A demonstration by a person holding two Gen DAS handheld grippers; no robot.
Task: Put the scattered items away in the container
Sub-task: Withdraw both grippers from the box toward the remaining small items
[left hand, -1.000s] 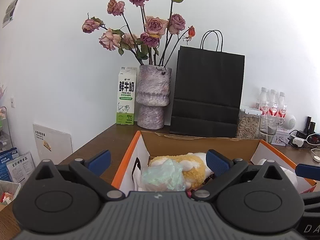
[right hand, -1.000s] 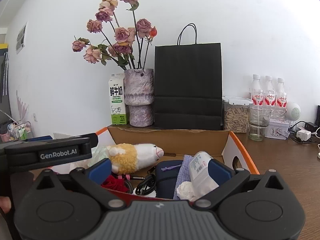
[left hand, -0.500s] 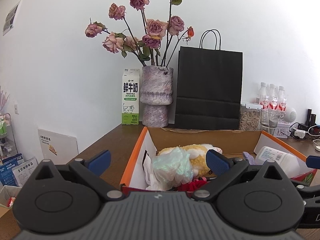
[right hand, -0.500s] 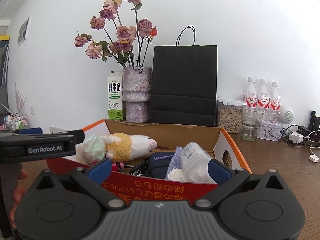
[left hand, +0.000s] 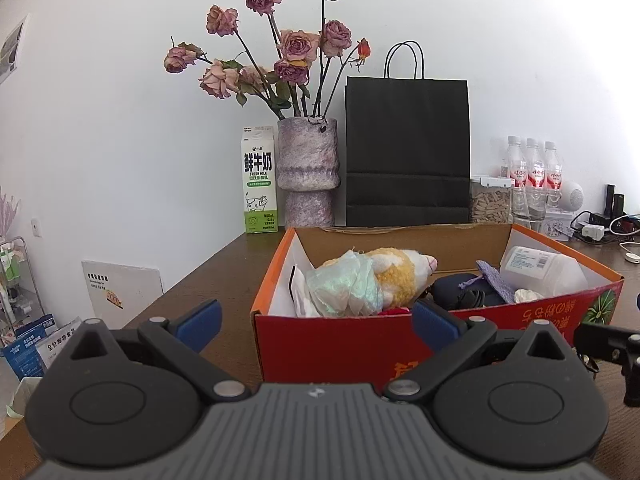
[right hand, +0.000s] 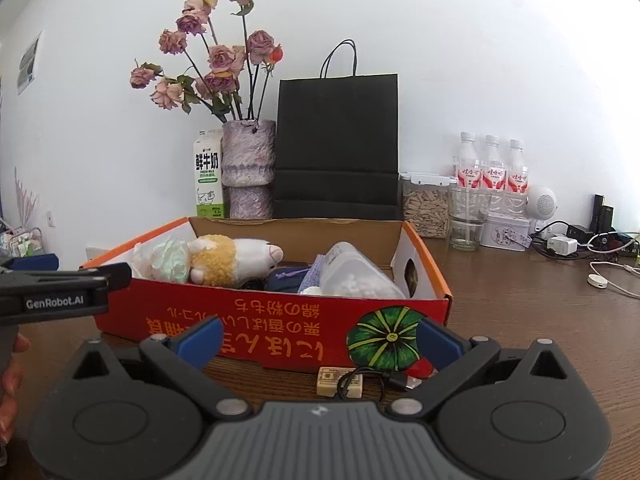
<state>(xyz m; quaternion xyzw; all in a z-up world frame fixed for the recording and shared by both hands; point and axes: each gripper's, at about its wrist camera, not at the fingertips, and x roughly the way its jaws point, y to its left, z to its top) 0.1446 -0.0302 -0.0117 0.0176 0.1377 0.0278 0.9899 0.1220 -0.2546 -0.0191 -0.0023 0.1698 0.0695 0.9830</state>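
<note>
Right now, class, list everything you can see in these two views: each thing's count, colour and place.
Cardboard box: one, red-orange, table centre.
Plush sheep toy: one, white and yellow, inside box, left.
Crumpled tissue wad: one, pale green, beside sheep.
Clear plastic bottle: one, lying in box, right.
Small block with cable: one, cream, black cable, table, before box.
Paper bag: one, black, behind box.
Vase of dried roses: one, purple, back left.
Milk carton: one, white-green, beside vase.
Water bottles: three, red labels, back right.
Left gripper: open, empty.
Right gripper: open, empty.
</note>
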